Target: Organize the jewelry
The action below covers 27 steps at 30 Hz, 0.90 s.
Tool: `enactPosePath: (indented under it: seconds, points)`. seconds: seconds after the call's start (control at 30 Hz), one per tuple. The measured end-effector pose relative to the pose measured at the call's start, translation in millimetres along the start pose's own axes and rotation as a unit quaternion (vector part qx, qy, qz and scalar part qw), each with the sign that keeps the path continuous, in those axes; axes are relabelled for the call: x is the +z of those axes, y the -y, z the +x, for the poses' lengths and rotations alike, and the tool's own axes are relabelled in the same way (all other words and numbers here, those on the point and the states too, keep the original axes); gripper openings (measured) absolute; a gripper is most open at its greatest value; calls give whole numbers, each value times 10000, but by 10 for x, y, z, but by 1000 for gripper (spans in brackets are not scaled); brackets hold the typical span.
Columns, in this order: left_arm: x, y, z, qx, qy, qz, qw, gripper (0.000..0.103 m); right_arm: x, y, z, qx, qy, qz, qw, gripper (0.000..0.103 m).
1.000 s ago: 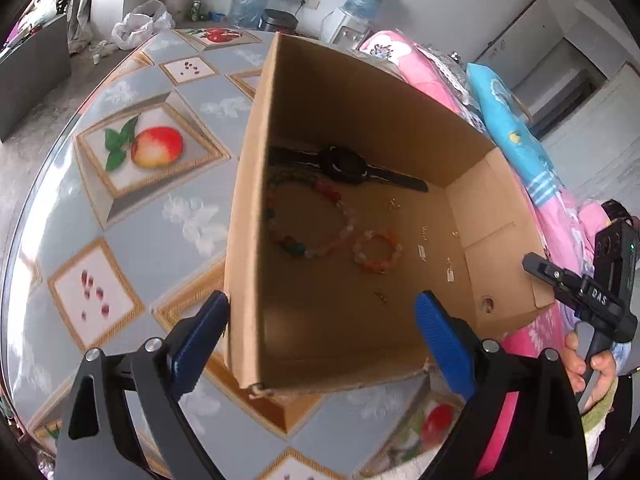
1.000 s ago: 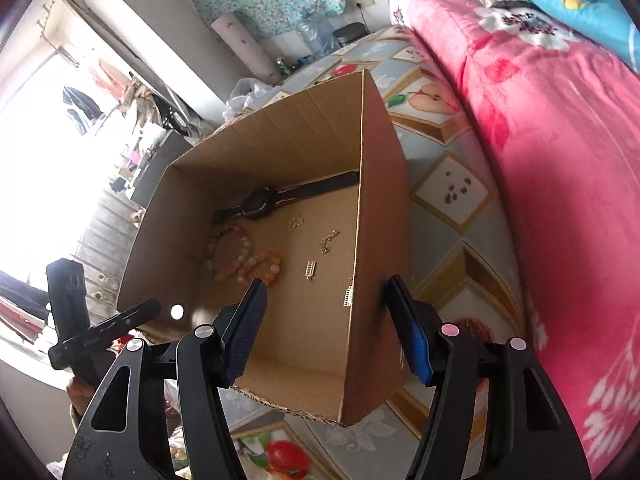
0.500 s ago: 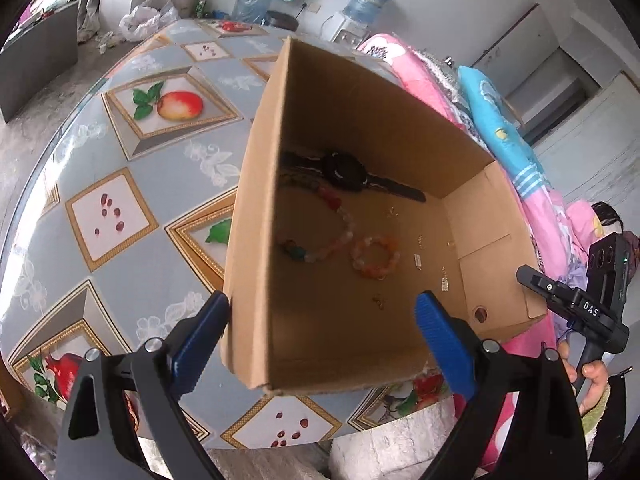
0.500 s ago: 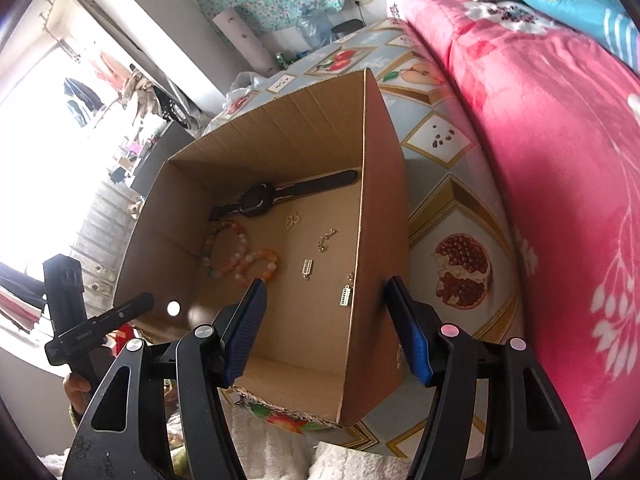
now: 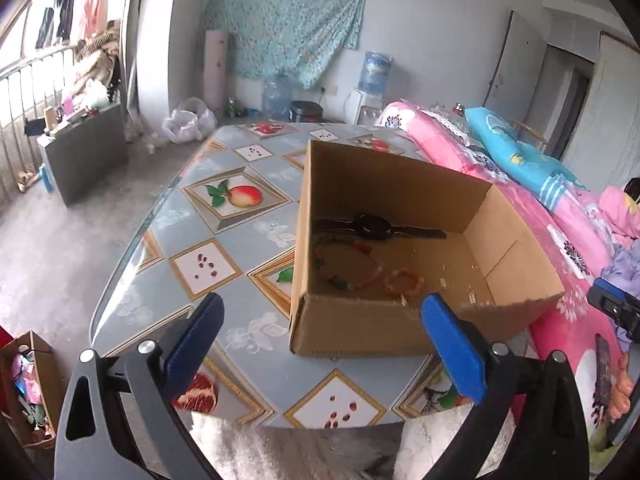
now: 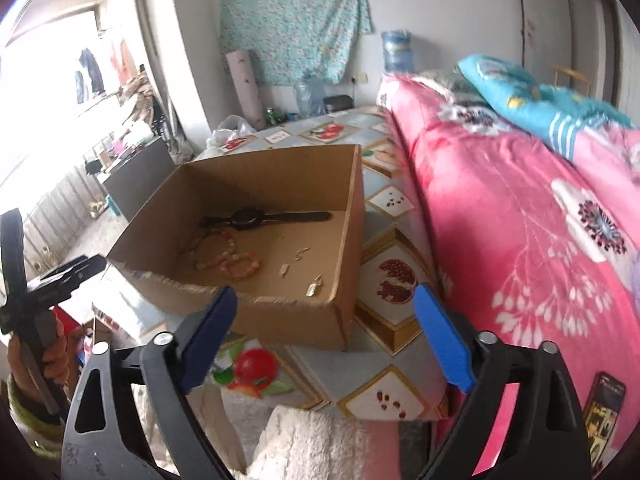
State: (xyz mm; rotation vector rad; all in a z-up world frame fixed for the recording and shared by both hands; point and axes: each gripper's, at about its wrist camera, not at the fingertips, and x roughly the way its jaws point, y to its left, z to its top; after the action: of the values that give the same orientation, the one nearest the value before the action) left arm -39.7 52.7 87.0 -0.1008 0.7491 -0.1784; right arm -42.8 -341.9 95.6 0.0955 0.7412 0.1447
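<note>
An open cardboard box [image 5: 360, 332] [image 6: 304, 320] stands on the tiled table near its front edge. Inside lie a black watch [image 5: 374, 227] [image 6: 248, 218], a long bead bracelet [image 5: 352, 264] [image 6: 212, 248], a small orange bead bracelet [image 5: 404, 282] [image 6: 242, 266] and several small gold earrings [image 5: 472, 298] [image 6: 314, 288]. My left gripper [image 5: 320, 352] is open and empty, held back in front of the box. My right gripper [image 6: 324, 344] is open and empty, also short of the box's near wall.
The table [image 5: 224, 240] has a fruit-pattern cloth. A pink quilt bed [image 6: 520, 220] lies to the right with a blue pillow [image 5: 516, 160]. A phone [image 6: 604, 400] lies on the bed. A white fluffy cloth [image 6: 312, 440] sits below the grippers. Water bottles stand at the back wall.
Both grippers have pulled back and away from the box, with the views tilting up to show the room. Both stay open and empty. The box contents have not moved.
</note>
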Motion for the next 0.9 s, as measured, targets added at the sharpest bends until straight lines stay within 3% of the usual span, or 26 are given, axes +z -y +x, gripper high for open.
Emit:
enactPosePath:
  seconds: [0.13,0.33,0.43,0.53,0.63,0.77,0.9]
  points:
    - [-75,83,-30,472,-101,51,9988,97,-143,-121,10,71,-98,-131,9998,93]
    - [-163,273,-62,886,-36,396,9953,97,-222,-287,58,-118,-2,-219,9997,94]
    - [-174,370,-34,867,-111,557,9946,97,-211,-290,69,-40,126,-82,9999,95]
    - [-197,418,77,698,-366,417,9960,97,-222,-278,90,92,197,125,9997,95]
    - [-220,467,220,722,-611,271,9951,97,-213,-325,300,-130,-262,181,9994,95]
    - [-277,582,402,934,-921,440,9904,97,-257,-377,518,-268,-718,312,9966,95]
    - [-299,621,498,921,-1098,442,9887,97,-267,-401,633,-281,-926,474,9942,95]
